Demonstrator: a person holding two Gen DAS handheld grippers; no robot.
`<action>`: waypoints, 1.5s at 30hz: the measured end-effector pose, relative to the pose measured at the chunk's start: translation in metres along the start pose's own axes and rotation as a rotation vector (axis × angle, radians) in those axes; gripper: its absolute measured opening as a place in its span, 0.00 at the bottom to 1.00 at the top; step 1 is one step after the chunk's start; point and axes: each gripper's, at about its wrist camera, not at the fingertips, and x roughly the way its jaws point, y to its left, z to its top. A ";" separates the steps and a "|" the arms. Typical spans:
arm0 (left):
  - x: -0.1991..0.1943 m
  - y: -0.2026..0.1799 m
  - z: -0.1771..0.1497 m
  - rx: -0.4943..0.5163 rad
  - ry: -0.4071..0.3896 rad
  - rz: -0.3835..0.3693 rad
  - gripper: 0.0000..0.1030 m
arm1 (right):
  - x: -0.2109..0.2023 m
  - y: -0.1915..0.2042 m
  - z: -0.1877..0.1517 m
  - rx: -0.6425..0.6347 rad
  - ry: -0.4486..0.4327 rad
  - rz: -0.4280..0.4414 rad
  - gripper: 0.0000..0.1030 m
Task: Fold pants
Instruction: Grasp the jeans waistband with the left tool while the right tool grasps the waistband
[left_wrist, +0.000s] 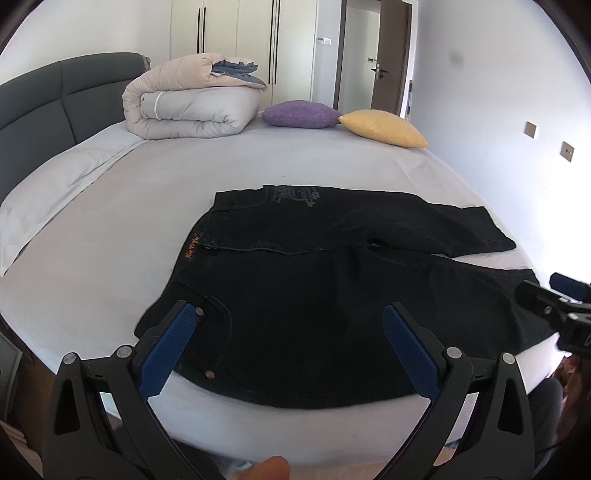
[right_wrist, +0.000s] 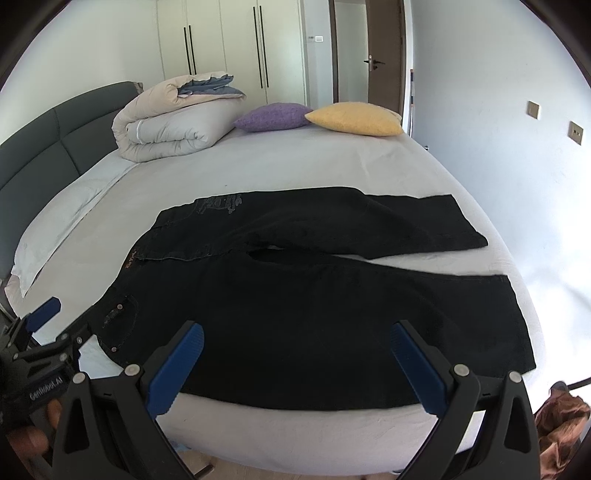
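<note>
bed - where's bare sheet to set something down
Bare sheet lies between the pants and the duvet, and left of the waistband toward the headboard. The far edge is crowded by the cushions; the near edge is a thin strip.

The pants are black, with a pale grey print near the waist, a small orange label on the waistband and copper rivets at the pocket. The sheet is a very light lilac-grey. The headboard is dark grey-green. The duvet is cream and pale grey with a blue lining showing at its fold. One cushion is purple, the other yellow. The left gripper and right gripper are black with blue ribbed pads
</note>
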 end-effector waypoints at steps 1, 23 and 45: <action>0.004 0.005 0.004 0.003 0.000 -0.007 1.00 | 0.005 -0.001 0.004 -0.007 0.011 0.017 1.00; 0.325 0.095 0.234 0.422 0.266 -0.364 1.00 | 0.198 -0.012 0.146 -0.492 0.281 0.470 0.72; 0.418 0.087 0.196 0.633 0.364 -0.340 0.07 | 0.347 0.047 0.219 -0.726 0.288 0.518 0.54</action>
